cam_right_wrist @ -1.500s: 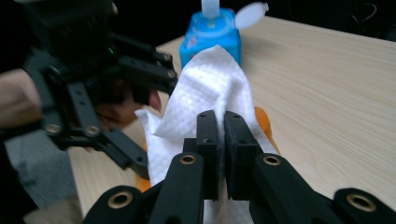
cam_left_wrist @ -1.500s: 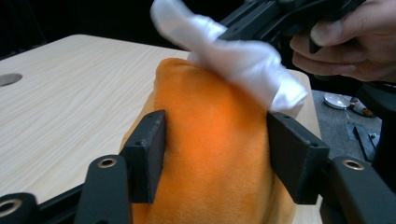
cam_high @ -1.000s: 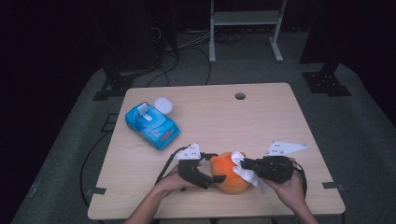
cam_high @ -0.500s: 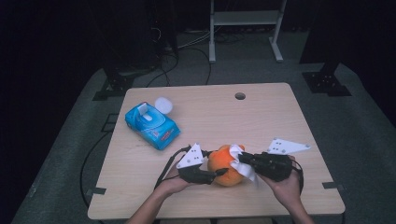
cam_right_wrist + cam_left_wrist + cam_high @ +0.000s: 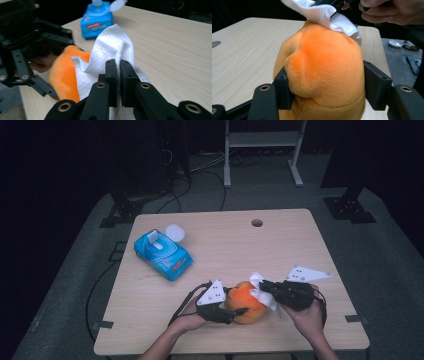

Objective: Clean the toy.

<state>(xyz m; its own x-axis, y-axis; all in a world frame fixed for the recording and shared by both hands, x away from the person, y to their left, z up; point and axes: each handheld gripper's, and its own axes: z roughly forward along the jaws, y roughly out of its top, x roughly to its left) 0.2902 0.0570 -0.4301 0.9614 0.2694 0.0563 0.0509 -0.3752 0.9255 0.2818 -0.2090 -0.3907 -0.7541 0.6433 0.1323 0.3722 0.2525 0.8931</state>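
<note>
Plush orange toy (image 5: 322, 75) sits squeezed in my left tongs (image 5: 239, 310), jaws just re-closing; my right tongs (image 5: 118, 75), clamped on the wipe (image 5: 112, 47), are mid-wiping, I judge.

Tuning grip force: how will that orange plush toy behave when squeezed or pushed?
Probably soft: the orange plush toy bulges between the left tool pads. Likely light for its size, being fuzzy fabric. Its rounded body could roll or slide on the smooth table if pushed.
</note>
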